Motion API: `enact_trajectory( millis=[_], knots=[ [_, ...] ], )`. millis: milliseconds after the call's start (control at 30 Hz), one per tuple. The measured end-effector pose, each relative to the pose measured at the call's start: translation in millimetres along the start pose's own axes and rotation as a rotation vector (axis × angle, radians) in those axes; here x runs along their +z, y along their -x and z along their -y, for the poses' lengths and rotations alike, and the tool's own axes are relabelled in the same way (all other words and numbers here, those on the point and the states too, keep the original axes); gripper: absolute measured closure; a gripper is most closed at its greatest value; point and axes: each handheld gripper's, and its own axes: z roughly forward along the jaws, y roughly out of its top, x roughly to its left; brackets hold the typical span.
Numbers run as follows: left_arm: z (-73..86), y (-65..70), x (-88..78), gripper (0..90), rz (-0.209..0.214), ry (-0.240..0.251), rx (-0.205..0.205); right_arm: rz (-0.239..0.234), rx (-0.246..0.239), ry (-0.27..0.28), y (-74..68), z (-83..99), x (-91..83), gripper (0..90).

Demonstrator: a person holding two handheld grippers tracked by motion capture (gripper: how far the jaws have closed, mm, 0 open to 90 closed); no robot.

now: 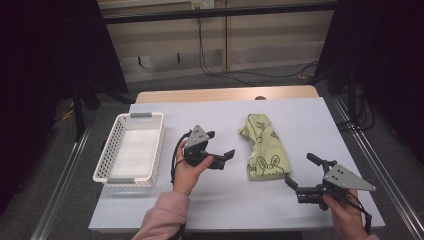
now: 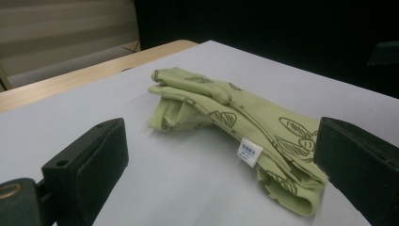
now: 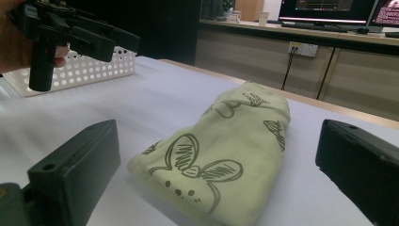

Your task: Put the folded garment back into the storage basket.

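A folded light-green cloth [image 1: 264,146] printed with dark rabbit outlines lies on the pale table, right of centre. The left gripper view has the cloth [image 2: 235,117] with a small white label [image 2: 250,151] on its side. My left gripper [image 1: 220,145] stands open just left of the cloth, jaws pointing at it, nothing between them. My right gripper [image 1: 301,171] stands open at the cloth's near right corner, also holding nothing. From the right gripper view the cloth [image 3: 221,150] lies close ahead between the jaws, with the left gripper [image 3: 70,33] beyond.
A white perforated plastic basket [image 1: 111,150] with grey handles sits at the table's left side and holds nothing. The table's wooden far edge [image 1: 225,94] lies behind the cloth. Metal rails run along both sides of the table.
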Motion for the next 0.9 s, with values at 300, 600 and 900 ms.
enact_trajectory(
  millis=[300, 600, 900],
  knots=[
    [-1.3, 1.2, 13.0, 4.0, 0.039, -0.001, -0.02, -0.004, -0.001, 0.0, 0.1, 0.0, 0.2, 0.1],
    [-3.5, 3.2, 26.6, 4.1, 0.05, -0.032, -0.008, -0.004, 0.0, 0.001, 0.2, 0.1, 0.2, 0.2],
    [-3.3, 5.1, 36.9, 4.2, 0.06, -0.06, -0.003, -0.004, -0.004, -0.002, 0.2, 0.1, 0.2, 0.2]
  ],
)
